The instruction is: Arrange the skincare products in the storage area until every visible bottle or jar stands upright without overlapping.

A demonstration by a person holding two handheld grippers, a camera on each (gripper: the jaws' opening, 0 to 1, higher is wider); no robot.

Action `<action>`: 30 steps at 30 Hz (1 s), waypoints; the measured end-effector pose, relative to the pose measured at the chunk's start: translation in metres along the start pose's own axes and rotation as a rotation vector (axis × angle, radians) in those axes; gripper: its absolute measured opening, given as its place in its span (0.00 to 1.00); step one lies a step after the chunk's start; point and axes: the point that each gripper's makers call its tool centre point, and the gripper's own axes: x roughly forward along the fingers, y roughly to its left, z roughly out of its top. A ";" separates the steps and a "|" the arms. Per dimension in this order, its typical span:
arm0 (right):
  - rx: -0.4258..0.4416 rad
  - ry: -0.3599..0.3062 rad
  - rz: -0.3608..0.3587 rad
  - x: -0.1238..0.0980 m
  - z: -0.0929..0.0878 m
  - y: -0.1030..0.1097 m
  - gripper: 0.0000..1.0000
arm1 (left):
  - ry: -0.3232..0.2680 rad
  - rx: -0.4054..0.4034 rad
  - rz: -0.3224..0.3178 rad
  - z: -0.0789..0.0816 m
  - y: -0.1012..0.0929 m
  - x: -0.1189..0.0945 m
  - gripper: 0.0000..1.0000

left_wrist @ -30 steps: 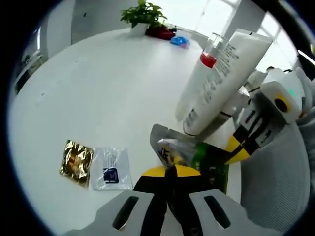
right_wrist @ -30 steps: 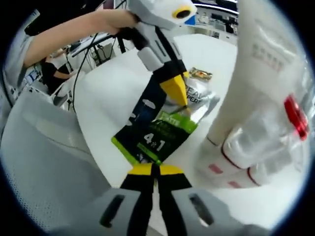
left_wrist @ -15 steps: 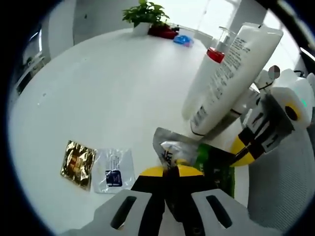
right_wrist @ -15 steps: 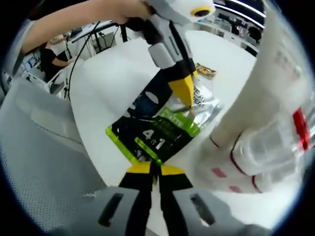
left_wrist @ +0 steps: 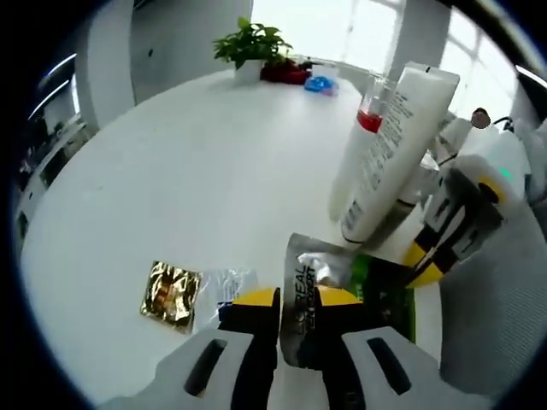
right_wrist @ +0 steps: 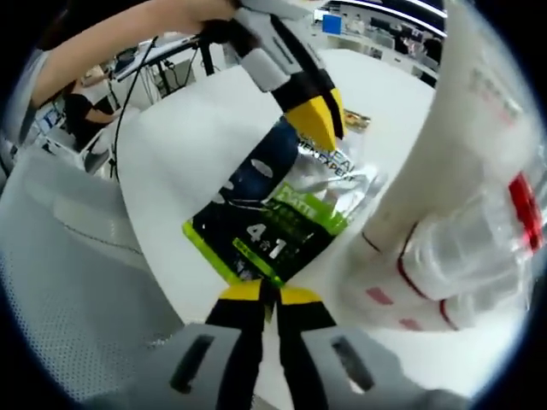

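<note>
In the left gripper view the left gripper (left_wrist: pixel 297 301) sits at bottom centre, its jaws slightly parted around the silver end of a black-and-green sachet (left_wrist: pixel 376 295); whether they press it I cannot tell. The right gripper (left_wrist: pixel 427 260) enters from the right, on the sachet's far edge. A white tube (left_wrist: pixel 395 149) stands upper right with a red-capped bottle (left_wrist: pixel 366 120) beside it; a gold packet (left_wrist: pixel 173 290) and a clear packet (left_wrist: pixel 229 286) lie lower left on the white table (left_wrist: pixel 197 171).

In the right gripper view the right gripper (right_wrist: pixel 261 295) — bottom centre — pinches the sachet's (right_wrist: pixel 273 226) green edge; the left gripper (right_wrist: pixel 316 120) is at its top.
</note>
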 end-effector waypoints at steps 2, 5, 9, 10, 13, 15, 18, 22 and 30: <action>0.004 -0.002 0.002 0.000 0.000 0.000 0.05 | -0.009 0.019 0.008 0.001 -0.001 -0.006 0.14; 0.015 -0.005 0.009 0.000 0.000 0.000 0.05 | -0.014 0.053 0.029 0.002 -0.007 -0.013 0.17; 0.013 -0.009 0.009 0.000 0.000 0.000 0.06 | 0.022 0.113 0.034 -0.009 -0.020 -0.013 0.20; 0.015 -0.010 0.009 0.000 0.000 0.000 0.06 | 0.026 0.126 0.034 -0.011 -0.024 -0.013 0.20; 0.018 -0.011 0.010 0.000 0.000 0.000 0.06 | 0.029 0.128 0.027 -0.017 -0.029 -0.010 0.22; 0.016 -0.012 0.011 0.000 0.000 0.000 0.06 | 0.023 0.108 0.003 -0.021 -0.036 -0.006 0.24; 0.011 -0.011 0.008 0.000 0.000 0.000 0.06 | 0.028 0.095 0.020 -0.028 -0.036 0.000 0.29; 0.010 -0.012 0.007 0.000 0.000 0.000 0.06 | 0.043 0.107 0.028 -0.036 -0.036 0.002 0.34; 0.010 -0.014 0.004 0.000 0.000 -0.001 0.07 | 0.088 0.133 0.039 -0.048 -0.035 0.010 0.39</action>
